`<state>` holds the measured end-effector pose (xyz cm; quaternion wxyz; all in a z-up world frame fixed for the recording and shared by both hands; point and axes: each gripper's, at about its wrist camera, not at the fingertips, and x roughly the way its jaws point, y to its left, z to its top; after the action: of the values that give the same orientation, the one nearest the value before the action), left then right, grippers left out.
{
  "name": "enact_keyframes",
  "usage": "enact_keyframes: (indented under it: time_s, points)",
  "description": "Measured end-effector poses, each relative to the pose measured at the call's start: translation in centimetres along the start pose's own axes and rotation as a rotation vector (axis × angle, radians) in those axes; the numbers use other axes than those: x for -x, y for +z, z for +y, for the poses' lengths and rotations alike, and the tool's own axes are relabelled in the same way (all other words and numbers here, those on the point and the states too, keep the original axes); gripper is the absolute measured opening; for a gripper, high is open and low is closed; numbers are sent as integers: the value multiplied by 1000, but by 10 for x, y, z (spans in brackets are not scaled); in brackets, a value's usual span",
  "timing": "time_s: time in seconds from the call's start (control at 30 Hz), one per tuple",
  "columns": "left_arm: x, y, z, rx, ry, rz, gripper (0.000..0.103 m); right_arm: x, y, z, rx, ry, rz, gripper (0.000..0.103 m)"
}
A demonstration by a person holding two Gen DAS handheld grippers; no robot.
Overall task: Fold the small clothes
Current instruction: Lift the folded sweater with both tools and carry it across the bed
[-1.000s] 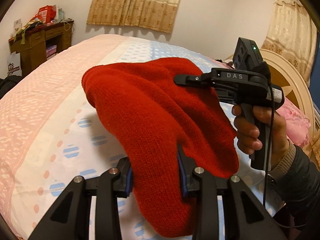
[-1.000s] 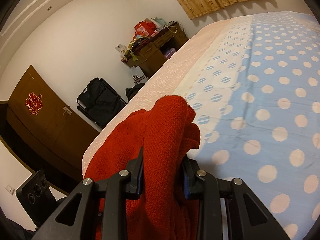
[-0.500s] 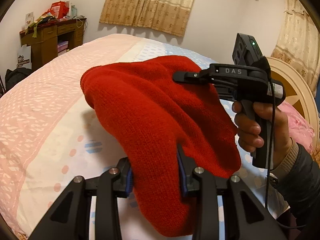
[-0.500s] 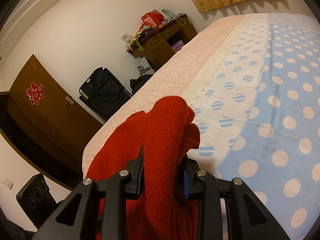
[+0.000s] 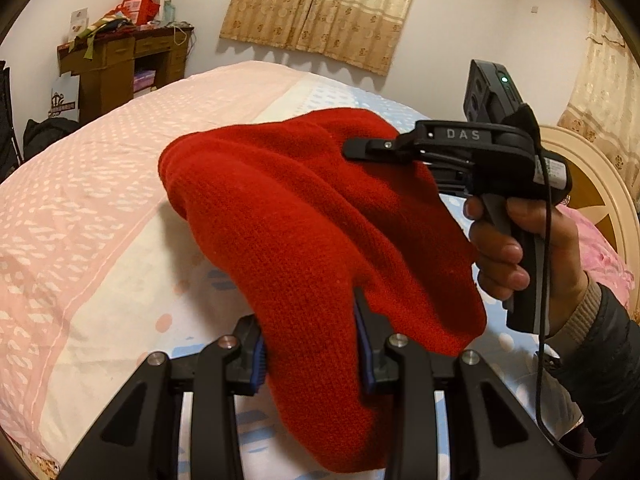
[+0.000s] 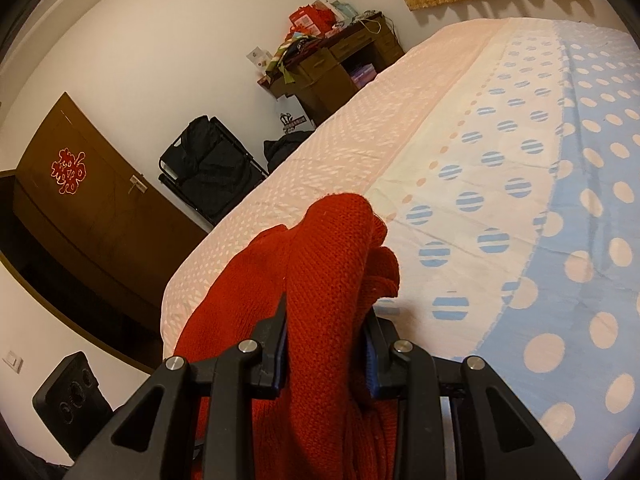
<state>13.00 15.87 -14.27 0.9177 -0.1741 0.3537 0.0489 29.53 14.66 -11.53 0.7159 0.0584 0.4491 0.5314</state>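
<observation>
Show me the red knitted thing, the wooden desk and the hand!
red knitted garment (image 5: 304, 220), left wrist view, middle of knit.
wooden desk (image 5: 116, 68), left wrist view, its front.
hand (image 5: 516, 240), left wrist view, fingers on handle.

red knit (image 5: 304, 216) bottom cut off, bed (image 6: 520, 160) cropped

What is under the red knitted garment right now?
Under the red knitted garment, held up by both hand-held grippers, lies the bed sheet, pink, white and blue dotted. The patch right below it is covered.

Both wrist cams close, angled down over bed (image 5: 100, 208); share red knit (image 5: 304, 216).
</observation>
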Motion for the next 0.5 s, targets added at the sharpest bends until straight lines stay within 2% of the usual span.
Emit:
enact_keyframes:
  time_s: [0.5]
  points:
    - [-8,-2,11,23,14,23,37,-33,2,6,4,-1,68,30]
